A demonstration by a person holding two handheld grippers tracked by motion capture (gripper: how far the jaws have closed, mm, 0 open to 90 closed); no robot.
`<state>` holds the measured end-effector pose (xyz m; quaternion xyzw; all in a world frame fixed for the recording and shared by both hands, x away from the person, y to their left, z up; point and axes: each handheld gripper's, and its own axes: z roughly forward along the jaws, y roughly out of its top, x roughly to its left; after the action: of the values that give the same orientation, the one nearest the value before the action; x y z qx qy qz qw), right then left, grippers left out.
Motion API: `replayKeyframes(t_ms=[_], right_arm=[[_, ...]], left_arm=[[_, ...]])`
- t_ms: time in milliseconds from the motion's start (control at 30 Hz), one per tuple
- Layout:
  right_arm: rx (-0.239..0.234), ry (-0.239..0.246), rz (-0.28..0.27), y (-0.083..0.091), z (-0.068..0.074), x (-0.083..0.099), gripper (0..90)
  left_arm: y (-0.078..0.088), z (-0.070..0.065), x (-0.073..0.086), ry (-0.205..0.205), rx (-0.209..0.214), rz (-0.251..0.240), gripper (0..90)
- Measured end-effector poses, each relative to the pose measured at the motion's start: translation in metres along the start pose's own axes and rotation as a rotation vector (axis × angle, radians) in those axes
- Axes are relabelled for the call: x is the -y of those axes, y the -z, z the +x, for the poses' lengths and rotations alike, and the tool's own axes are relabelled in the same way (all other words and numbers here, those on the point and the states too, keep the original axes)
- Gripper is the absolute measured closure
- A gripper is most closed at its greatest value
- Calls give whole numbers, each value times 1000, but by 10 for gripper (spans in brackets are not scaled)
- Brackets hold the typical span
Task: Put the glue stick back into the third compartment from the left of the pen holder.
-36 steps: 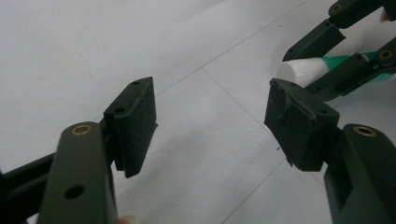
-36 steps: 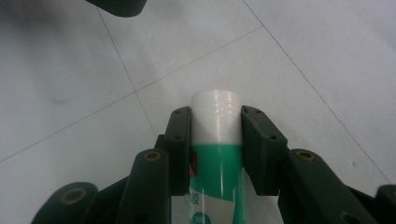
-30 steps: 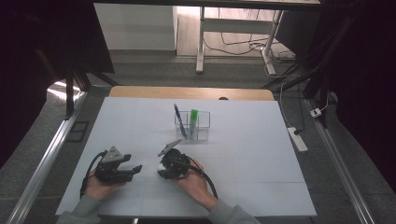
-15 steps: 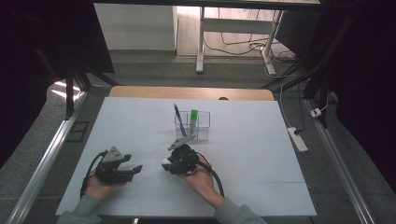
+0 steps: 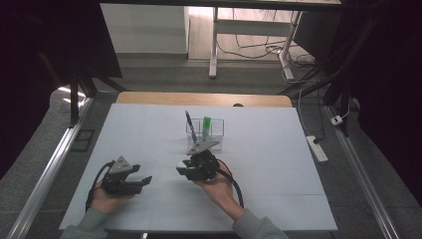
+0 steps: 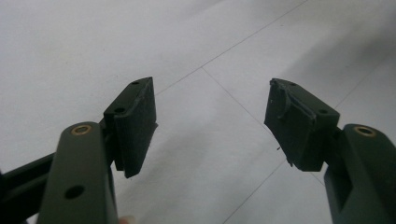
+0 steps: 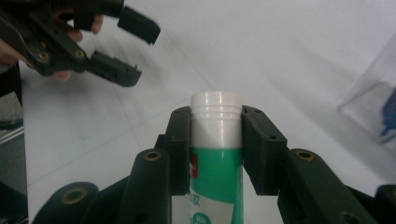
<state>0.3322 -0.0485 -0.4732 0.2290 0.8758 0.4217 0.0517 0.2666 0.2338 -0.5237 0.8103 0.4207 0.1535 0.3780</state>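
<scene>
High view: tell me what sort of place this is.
Probably a lab or workshop bench set up for recording. A white-covered table carries just a clear plastic organiser box with a blue pen, loose cables and a white power strip lie on the grey floor, and dark curtains hang around.

A green glue stick [image 7: 216, 158] with a white cap, black grippers, a pale white table [image 5: 278, 149].

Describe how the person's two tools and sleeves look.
Both the left tool and right tool are black, each with two blocky jaws, brass-ringed pivot holes, a grey three-cornered plate on top and a trailing black cable. The sleeves are grey-green.
</scene>
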Motion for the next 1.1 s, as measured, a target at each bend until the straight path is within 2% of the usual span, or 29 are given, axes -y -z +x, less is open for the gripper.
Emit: replayKeyframes(t_ms=[500, 767, 1100], right_arm=[[87, 2, -166, 53, -23, -23, 648], [145, -15, -228, 67, -43, -28, 648], [218, -69, -276, 78, -73, -33, 648]], left_arm=[[1, -1, 0, -5, 1, -3, 336], [0, -1, 0, -7, 2, 0, 336], [0, 0, 0, -8, 4, 4, 335]])
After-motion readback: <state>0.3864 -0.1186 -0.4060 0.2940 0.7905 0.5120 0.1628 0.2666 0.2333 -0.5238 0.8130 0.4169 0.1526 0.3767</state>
